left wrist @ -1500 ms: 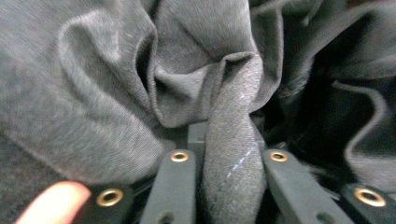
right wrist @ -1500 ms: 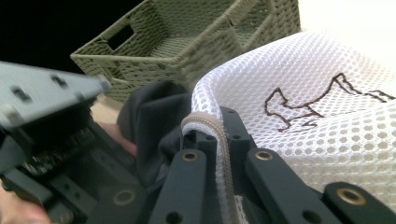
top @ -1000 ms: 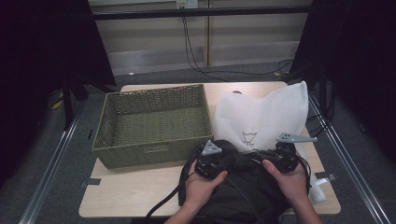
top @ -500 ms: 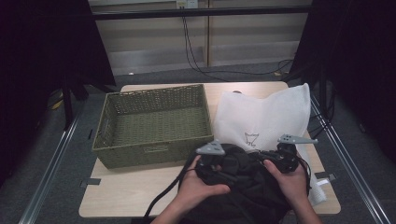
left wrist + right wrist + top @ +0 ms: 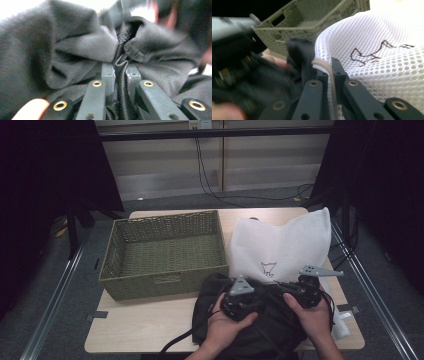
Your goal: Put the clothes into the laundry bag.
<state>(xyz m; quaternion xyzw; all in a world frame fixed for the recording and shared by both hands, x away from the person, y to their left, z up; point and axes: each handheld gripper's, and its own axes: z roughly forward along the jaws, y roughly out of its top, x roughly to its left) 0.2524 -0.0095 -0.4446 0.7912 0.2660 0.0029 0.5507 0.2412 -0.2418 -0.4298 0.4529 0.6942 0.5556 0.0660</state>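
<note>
A black garment [image 5: 265,325] lies bunched at the table's front edge. My left gripper [image 5: 244,301] sits on it; its jaws have just been closing and now stand shut on a fold of the black fabric [image 5: 121,62]. A white mesh bag [image 5: 280,245] with a small dark logo lies behind the garment. My right gripper [image 5: 302,291] is shut on the bag's zippered edge [image 5: 329,68], where the mesh [image 5: 374,50] meets the dark cloth [image 5: 299,55]. A hand holds each gripper, the two close together.
An empty green wicker basket [image 5: 165,252] stands on the left half of the wooden table [image 5: 145,325], its front wall next to the garment. Metal rails run along both sides of the table, and cables hang at the back wall.
The left gripper has shifted a little to the right over the garment and its forearm has swung back in. The right hand has stayed on the bag's edge.
</note>
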